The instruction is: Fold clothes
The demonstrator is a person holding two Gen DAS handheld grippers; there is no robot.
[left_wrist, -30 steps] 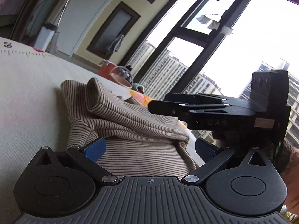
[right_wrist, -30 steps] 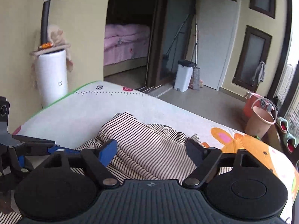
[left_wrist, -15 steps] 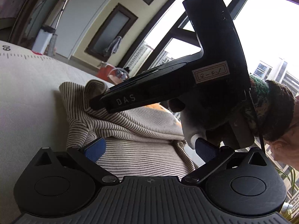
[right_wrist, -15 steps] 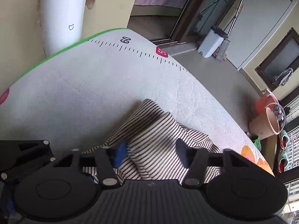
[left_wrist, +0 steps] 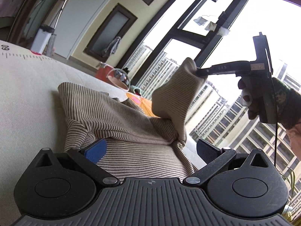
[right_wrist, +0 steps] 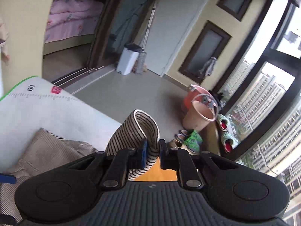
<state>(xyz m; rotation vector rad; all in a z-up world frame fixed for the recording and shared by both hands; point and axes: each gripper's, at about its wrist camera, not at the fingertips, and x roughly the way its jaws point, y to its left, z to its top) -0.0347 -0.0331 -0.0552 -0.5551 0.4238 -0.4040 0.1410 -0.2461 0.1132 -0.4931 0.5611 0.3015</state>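
Note:
A beige and black striped garment (left_wrist: 116, 124) lies crumpled on the pale play mat (left_wrist: 24, 94). My left gripper (left_wrist: 150, 150) rests low over its near edge, open, the cloth lying between the blue pad and the dark one without being pinched. My right gripper (left_wrist: 197, 72) is up at the right, its jaws closing with a fold of the garment (right_wrist: 139, 128) between the pads, lifted off the mat. In the right wrist view the gripper (right_wrist: 152, 150) has both pads pressed on that looped fold.
A person's hand (left_wrist: 248, 98) holds the right gripper. Beyond the mat's far edge (right_wrist: 56, 113) lies bare floor with an orange and a tan bucket (right_wrist: 199, 113), slippers (right_wrist: 225, 131) and a white bin (right_wrist: 128, 59). Tall windows stand on the right.
My right gripper came down on the garment, closed on a fold and rose up and to the right with it. The left gripper stayed where it was, open.

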